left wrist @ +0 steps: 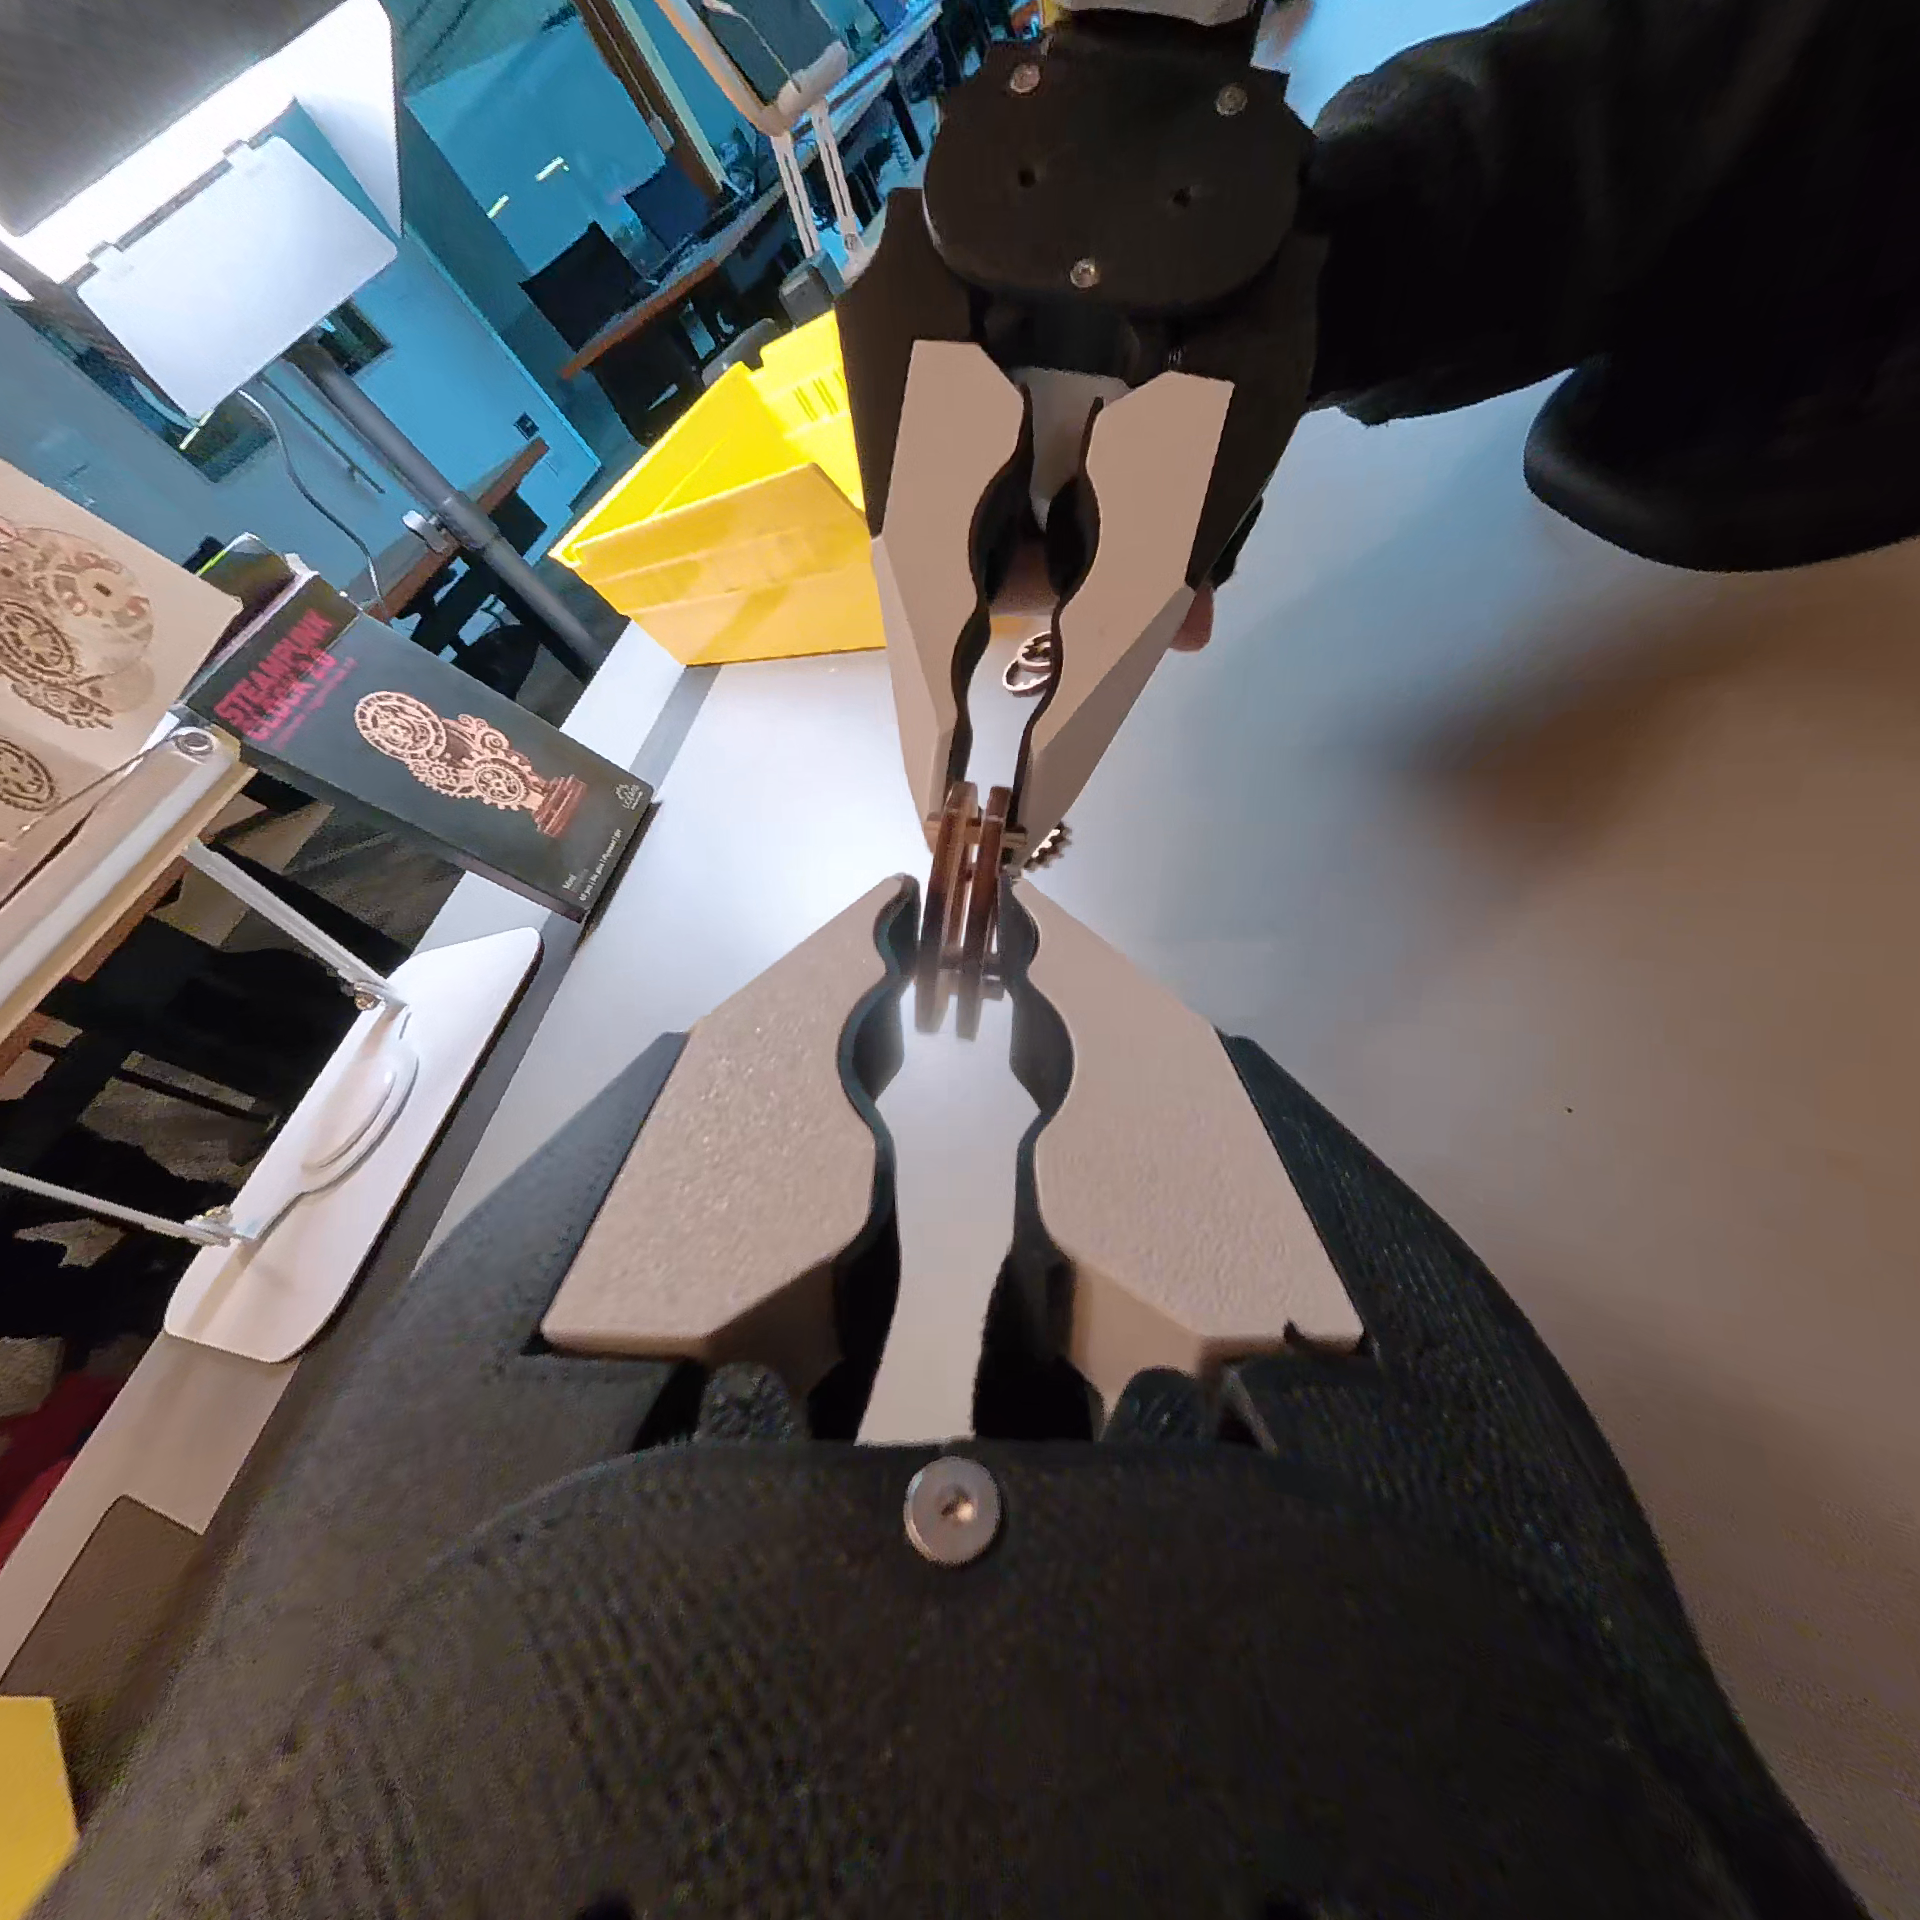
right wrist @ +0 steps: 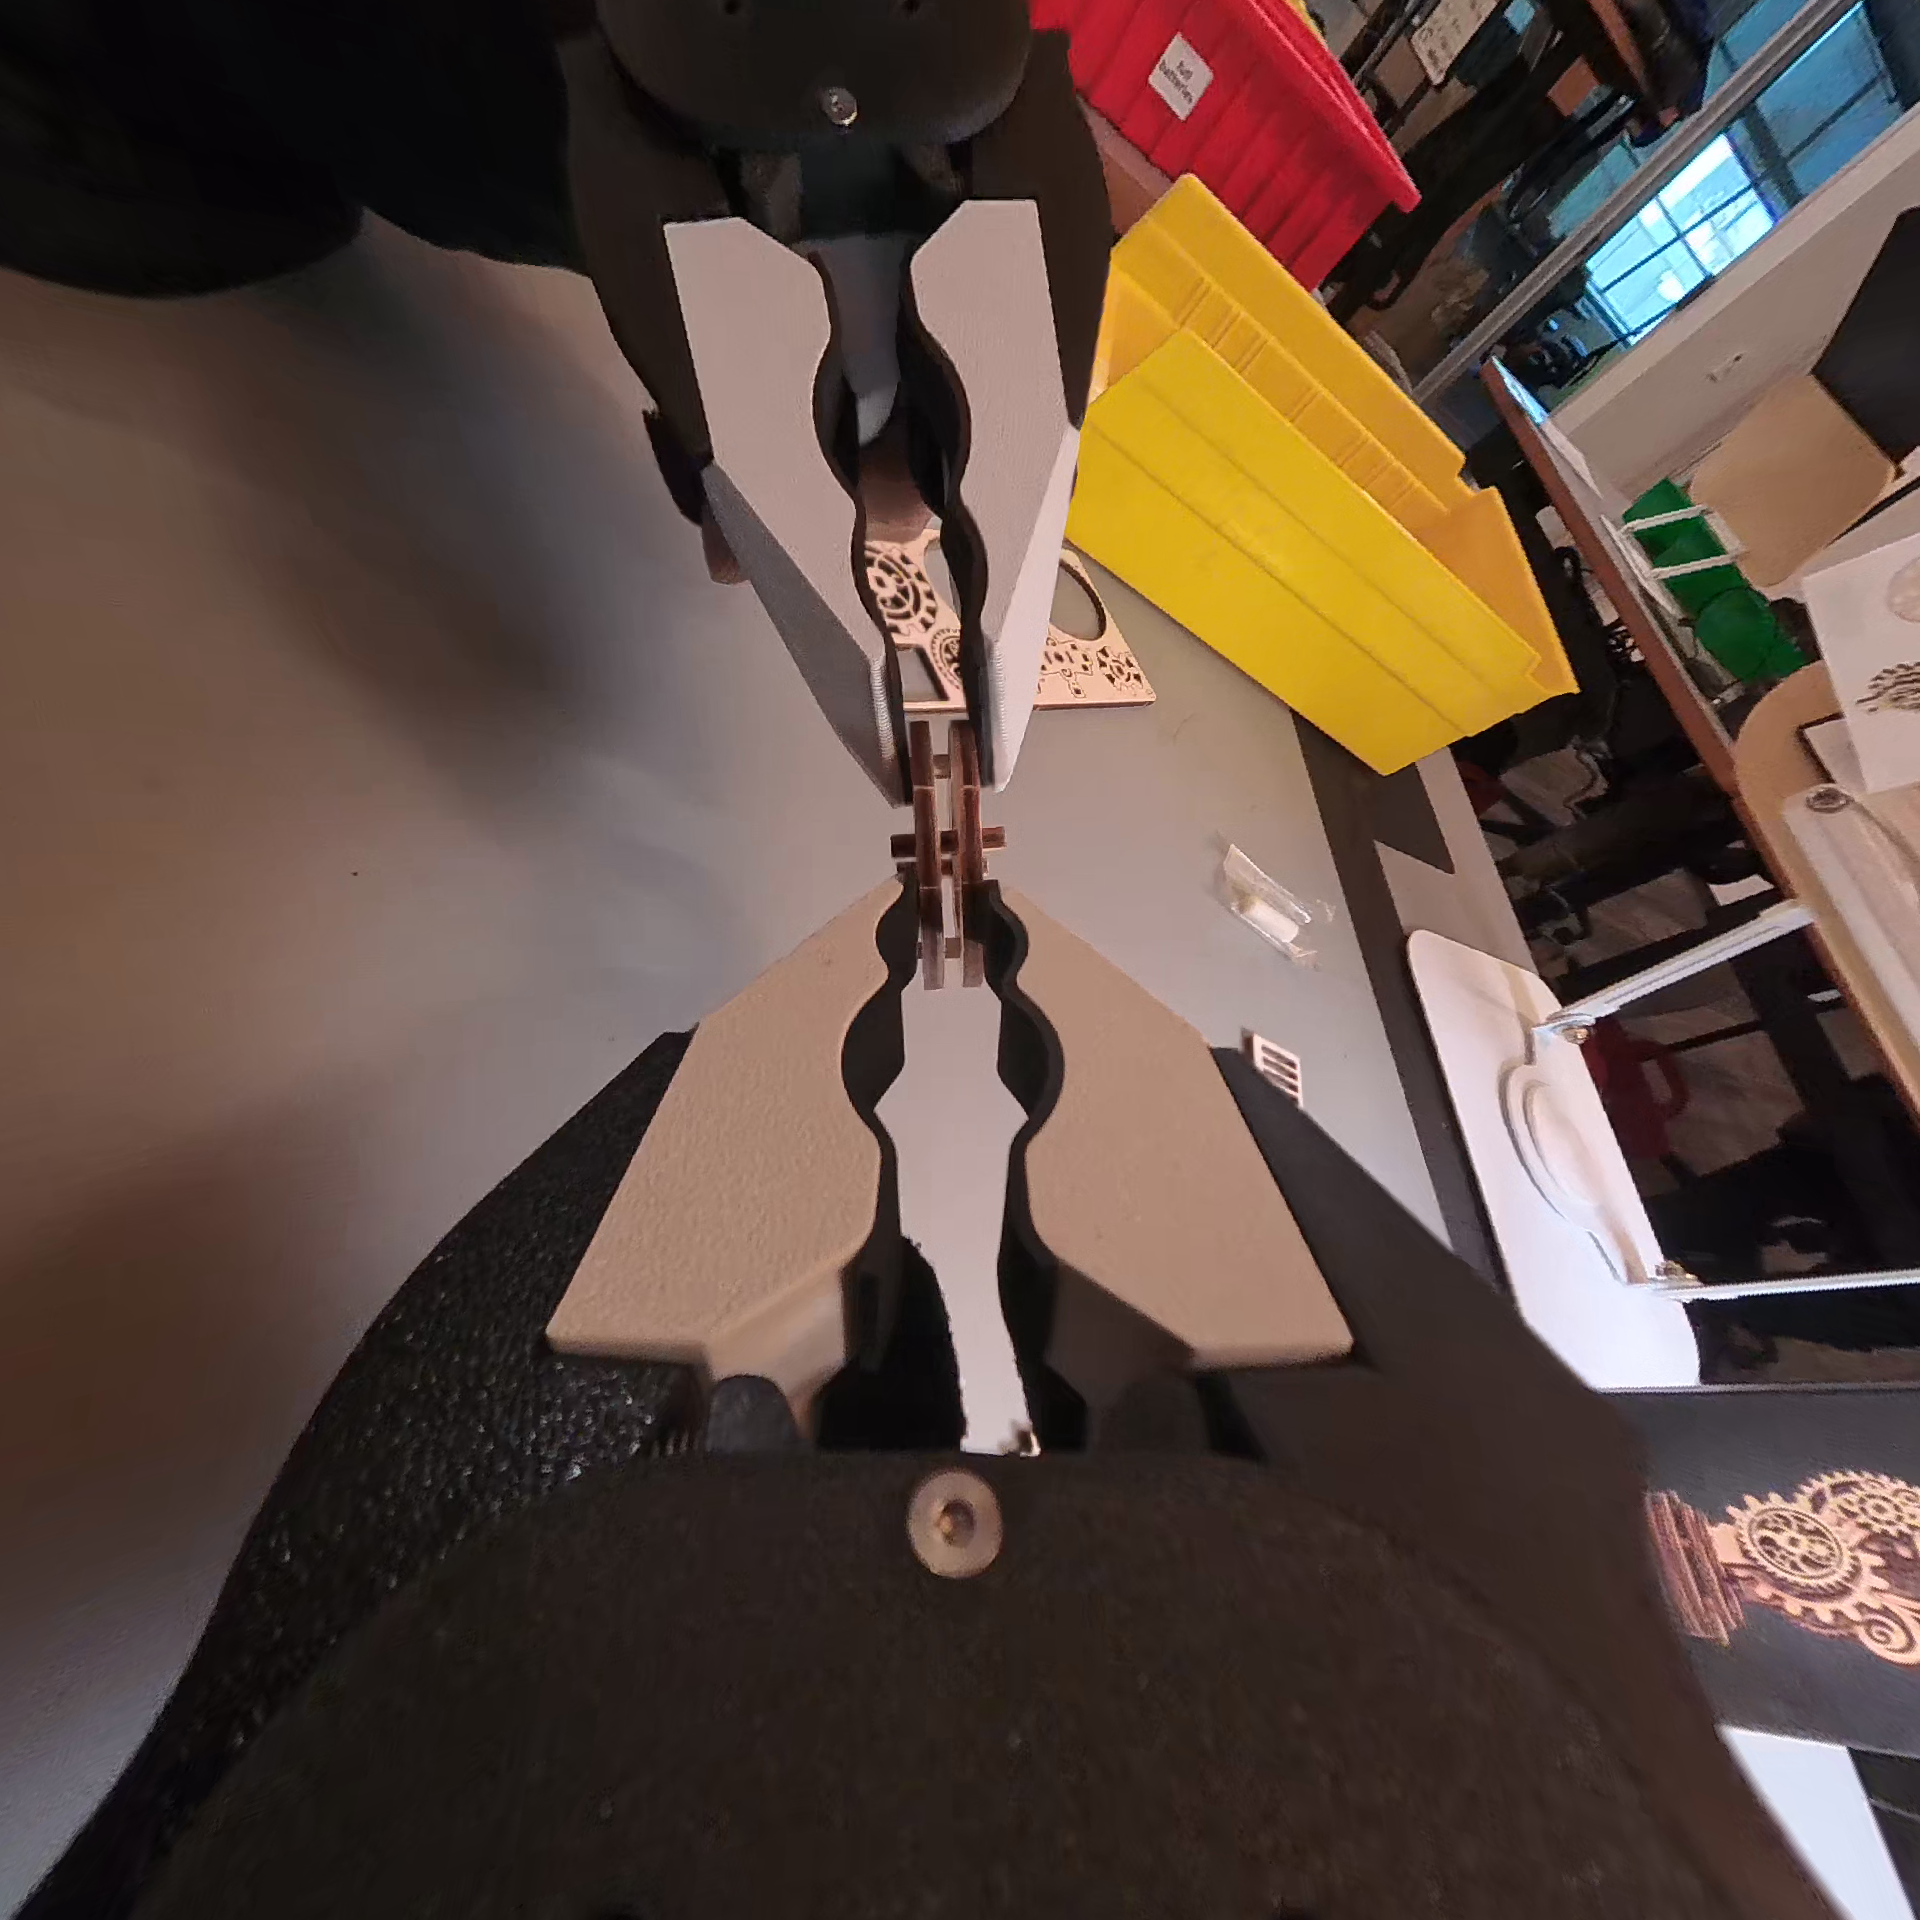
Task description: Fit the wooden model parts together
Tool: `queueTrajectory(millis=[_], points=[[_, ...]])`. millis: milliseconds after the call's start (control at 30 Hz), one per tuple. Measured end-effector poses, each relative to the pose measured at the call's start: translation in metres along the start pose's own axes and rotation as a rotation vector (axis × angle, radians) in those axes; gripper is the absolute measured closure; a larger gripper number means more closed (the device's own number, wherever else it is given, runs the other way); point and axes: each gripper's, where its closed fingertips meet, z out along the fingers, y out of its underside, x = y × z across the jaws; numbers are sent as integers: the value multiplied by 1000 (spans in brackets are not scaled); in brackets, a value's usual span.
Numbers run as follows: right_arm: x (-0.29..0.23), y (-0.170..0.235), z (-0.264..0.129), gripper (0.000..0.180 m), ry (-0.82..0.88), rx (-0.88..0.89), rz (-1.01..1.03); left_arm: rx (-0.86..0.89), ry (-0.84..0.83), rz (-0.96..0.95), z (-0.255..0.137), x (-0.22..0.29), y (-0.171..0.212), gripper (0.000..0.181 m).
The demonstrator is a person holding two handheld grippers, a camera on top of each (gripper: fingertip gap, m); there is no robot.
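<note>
A small brown wooden model assembly [left wrist: 964, 857], two thin parallel plates joined by cross pieces, hangs above the grey table [left wrist: 1403, 987] between both grippers. My left gripper [left wrist: 961, 902] is shut on its near end. My right gripper [left wrist: 982, 795] comes in from the top of the left wrist view, held by a black-sleeved hand, and is shut on the far end. In the right wrist view the same assembly [right wrist: 948, 847] sits between my right gripper [right wrist: 951, 902] below and my left gripper [right wrist: 940, 769] above. The two grippers face each other tip to tip.
A yellow bin [left wrist: 727, 540] stands at the table's far edge, also in the right wrist view [right wrist: 1299, 520], with a red bin [right wrist: 1247, 104] behind it. A cut-out wooden sheet [right wrist: 1086, 665], a small plastic bag [right wrist: 1268, 899], loose gears [left wrist: 1029, 660], a black box [left wrist: 416, 748] and a white lamp base [left wrist: 343, 1132] lie around. Both grippers' tips are close together, under 4 cm apart.
</note>
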Motion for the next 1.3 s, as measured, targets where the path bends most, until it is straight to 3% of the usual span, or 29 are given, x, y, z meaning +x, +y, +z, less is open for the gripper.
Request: queueTrajectory(millis=[100,233,333,500,667,833,1067,1300], points=[[-1,-3,-4,171,-16,23,11,13,-2,-41,-1,-4,2,157],[-3,-8,-7,171,-43,69,45,51,51,-90,-3,1,-3,165],[-3,5,-1,169,-45,3,103,-35,23,-48,3,-1,8,166],[17,32,1,169,70,-154,142,-252,-156,45,7,-24,38,167],[34,59,5,180,236,-421,369,-346,-413,47,-5,-66,53,167],[30,49,38,180,313,-384,685,-377,-524,78,-9,-77,45,167],[29,35,58,180,330,-320,804,-298,-558,90,-5,-74,7,167],[32,32,59,180,321,-277,859,-67,-461,14,-4,-62,-26,166]])
